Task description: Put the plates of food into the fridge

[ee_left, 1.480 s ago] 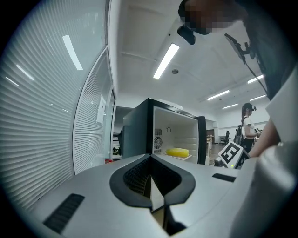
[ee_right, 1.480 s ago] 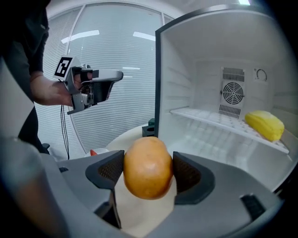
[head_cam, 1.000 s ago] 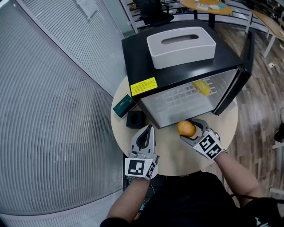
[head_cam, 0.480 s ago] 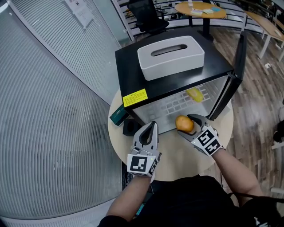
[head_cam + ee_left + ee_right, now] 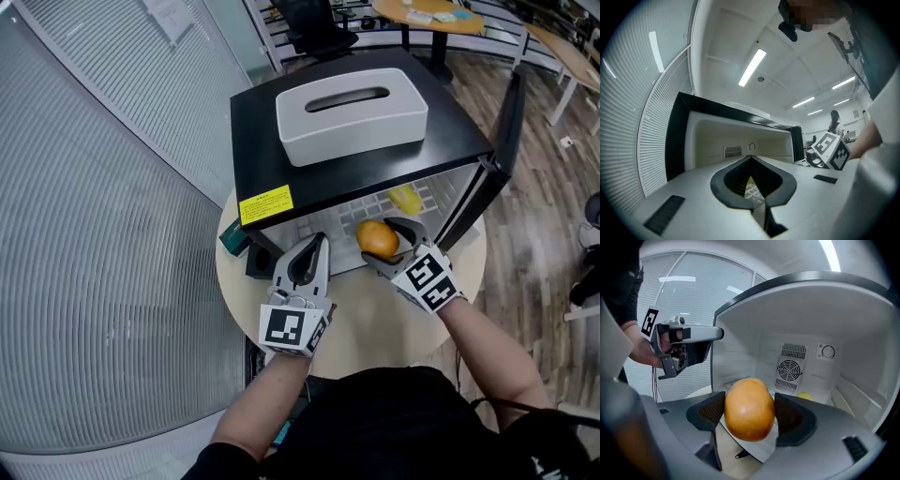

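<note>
Fruit [image 5: 378,238] in right gripper [image 5: 383,235] hovers at fridge [image 5: 459,141] edge.

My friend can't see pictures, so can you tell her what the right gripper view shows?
The right gripper squeezes an orange fruit between its jaws, in front of the open fridge. A small yellow thing lies at the fridge's back, and the left gripper, jaws shut, hangs at the left.

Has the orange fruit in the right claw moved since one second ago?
Yes. The orange fruit, held in the right claw, has moved forward from over the table to the mouth of the open fridge.
</note>
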The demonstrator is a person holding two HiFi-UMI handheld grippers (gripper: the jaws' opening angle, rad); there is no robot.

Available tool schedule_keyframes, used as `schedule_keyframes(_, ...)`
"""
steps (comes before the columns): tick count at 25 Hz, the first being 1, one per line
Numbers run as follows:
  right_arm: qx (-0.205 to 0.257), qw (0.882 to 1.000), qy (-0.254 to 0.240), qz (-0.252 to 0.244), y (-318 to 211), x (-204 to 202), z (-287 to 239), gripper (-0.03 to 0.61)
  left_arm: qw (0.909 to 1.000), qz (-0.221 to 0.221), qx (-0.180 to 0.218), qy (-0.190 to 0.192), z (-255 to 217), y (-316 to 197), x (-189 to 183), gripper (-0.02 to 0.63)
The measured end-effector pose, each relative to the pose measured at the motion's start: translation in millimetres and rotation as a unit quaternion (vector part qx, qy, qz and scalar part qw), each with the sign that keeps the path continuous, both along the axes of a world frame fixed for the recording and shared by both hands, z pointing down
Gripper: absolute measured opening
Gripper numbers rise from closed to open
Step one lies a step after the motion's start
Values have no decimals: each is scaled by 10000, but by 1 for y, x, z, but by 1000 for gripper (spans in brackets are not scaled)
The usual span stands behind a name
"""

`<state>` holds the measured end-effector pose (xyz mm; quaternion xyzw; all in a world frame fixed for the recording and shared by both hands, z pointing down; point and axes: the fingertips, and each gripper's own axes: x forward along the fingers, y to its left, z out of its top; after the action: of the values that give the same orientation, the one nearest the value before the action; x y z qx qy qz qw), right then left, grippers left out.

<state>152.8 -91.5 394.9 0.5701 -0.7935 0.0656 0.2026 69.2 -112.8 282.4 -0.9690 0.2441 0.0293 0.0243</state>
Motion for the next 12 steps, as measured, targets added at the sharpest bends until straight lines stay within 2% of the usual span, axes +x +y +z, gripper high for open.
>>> schedule_keyframes(12, 49, 9998, -192, 11, -30, 19, 4, 321, 9999, -78, -76, -115, 4, -16, 24, 5)
